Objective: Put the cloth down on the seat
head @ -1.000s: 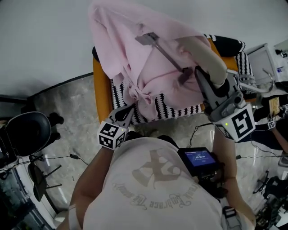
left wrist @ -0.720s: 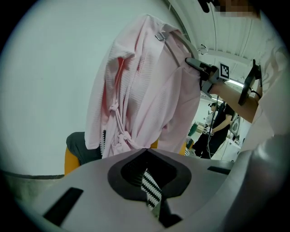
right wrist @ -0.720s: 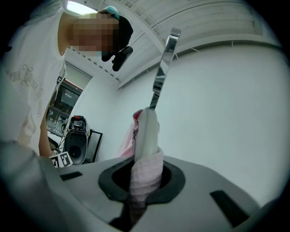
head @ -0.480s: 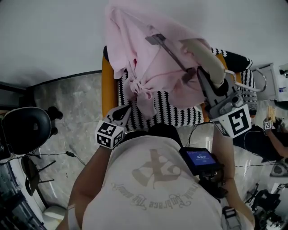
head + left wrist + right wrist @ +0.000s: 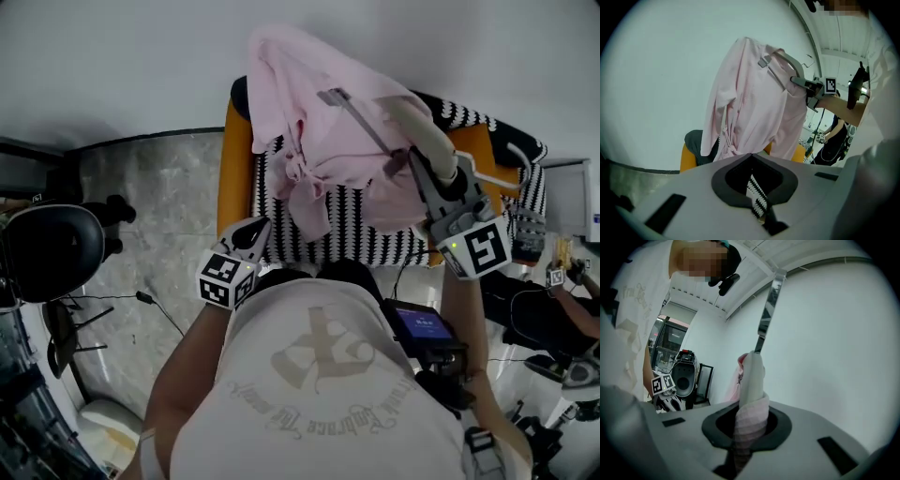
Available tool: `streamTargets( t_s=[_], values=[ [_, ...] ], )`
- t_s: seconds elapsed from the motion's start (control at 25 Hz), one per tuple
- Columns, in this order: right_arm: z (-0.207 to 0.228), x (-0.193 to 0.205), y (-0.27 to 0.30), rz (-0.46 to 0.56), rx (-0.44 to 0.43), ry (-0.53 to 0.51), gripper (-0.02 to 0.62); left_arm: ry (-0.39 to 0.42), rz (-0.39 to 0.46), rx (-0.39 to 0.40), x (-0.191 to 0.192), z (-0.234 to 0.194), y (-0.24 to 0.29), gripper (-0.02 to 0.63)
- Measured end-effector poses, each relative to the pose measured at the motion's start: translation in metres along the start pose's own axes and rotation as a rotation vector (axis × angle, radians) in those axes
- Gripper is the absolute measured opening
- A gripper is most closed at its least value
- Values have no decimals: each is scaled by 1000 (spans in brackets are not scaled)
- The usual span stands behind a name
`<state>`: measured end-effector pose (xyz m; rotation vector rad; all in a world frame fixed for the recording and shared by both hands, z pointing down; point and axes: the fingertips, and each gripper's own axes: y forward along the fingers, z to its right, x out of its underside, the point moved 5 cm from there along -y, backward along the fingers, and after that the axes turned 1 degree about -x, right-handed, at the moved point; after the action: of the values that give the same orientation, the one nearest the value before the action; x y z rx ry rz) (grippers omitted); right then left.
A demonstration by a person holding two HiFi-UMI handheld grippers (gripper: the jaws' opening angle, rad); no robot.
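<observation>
A pink cloth [image 5: 319,141] hangs on a pale hanger [image 5: 422,122] above the seat [image 5: 366,246], an orange chair with a black-and-white zigzag cover. My right gripper [image 5: 417,167] is shut on one arm of the hanger, with a fold of cloth caught in the jaws [image 5: 749,420]. The hanger's metal hook [image 5: 766,315] points up past them. The cloth's lower knot dangles just over the cover. My left gripper [image 5: 251,234] is at the seat's front left edge, shut and holding nothing [image 5: 752,185]. It looks up at the cloth [image 5: 750,108].
A white wall stands behind the chair. A black office chair [image 5: 52,262] and floor cables [image 5: 141,300] are at the left. Another person [image 5: 553,309] and equipment crowd the right. A screen device [image 5: 422,328] hangs at my waist.
The chair and the hanging cloth have slid right and slightly down in the head view. The right gripper keeps its hold on the hanger. The left gripper stays by the seat's front edge.
</observation>
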<state>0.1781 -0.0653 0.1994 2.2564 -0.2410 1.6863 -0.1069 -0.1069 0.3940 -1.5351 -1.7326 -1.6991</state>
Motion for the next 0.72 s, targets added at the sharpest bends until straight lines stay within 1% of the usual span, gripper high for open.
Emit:
streamTargets(
  t_s=[0.28,0.44,0.6,0.72],
  values=[
    [6,45,9,-93,-72,18,35,16,-25,-4,-18,20,27,12],
    [12,77,10,-137,-108,56,35,25,-39,-9,-29,32,43,12],
    [18,111,20,-161,-145,80,35,16,-61,-22,-26,38,61,12],
    [20,130,30,-185,-188,77,35,-4,-79,-38,-25,44,67,12]
  ],
)
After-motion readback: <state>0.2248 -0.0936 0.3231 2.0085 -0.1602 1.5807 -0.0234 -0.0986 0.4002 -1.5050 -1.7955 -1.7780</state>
